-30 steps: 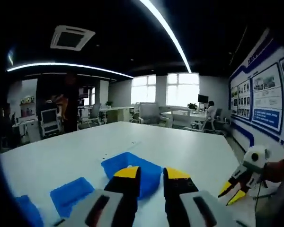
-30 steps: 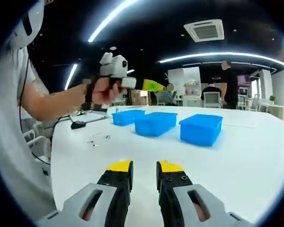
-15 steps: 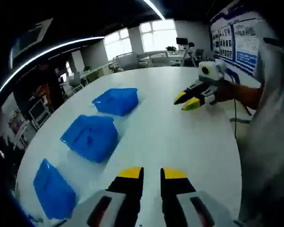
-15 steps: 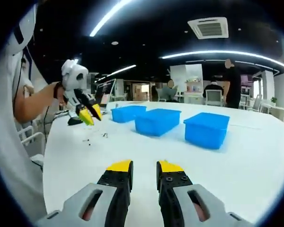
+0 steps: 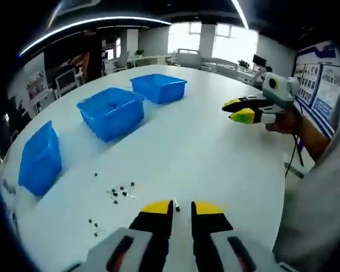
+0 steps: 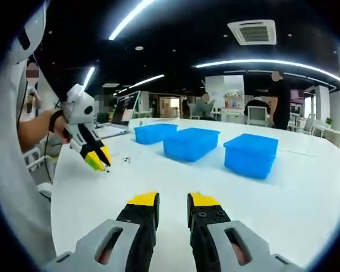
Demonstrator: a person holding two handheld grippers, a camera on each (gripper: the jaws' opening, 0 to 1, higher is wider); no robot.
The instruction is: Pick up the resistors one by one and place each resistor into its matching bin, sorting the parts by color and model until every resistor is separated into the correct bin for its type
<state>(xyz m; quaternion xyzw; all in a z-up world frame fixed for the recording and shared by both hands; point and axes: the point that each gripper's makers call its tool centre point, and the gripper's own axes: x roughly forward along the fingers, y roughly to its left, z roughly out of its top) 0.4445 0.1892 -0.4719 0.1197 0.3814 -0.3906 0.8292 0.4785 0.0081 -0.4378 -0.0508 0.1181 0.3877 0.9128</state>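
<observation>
Small dark resistors (image 5: 119, 193) lie scattered on the white table (image 5: 204, 158), just ahead and left of my left gripper (image 5: 181, 208). Its jaws stand close together with nothing held, and one resistor (image 5: 175, 205) lies right at their tips. In the right gripper view the left gripper (image 6: 97, 161) hangs tips-down beside the resistors (image 6: 124, 160). Three blue bins stand in a row: near (image 5: 41, 158), middle (image 5: 112, 110), far (image 5: 158, 88). My right gripper (image 6: 173, 199) hovers over bare table, shut and empty, and it also appears at the right (image 5: 241, 110).
The right gripper view has the three bins (image 6: 190, 143) across the table's middle. The person's arm (image 5: 311, 136) reaches in past the table's right edge. A laptop (image 6: 120, 116) sits at the far left. People (image 6: 277, 96) stand by desks in the background.
The left gripper has dropped and tipped down toward the table, bringing the scattered resistors into its view. The right gripper has stayed nearly still.
</observation>
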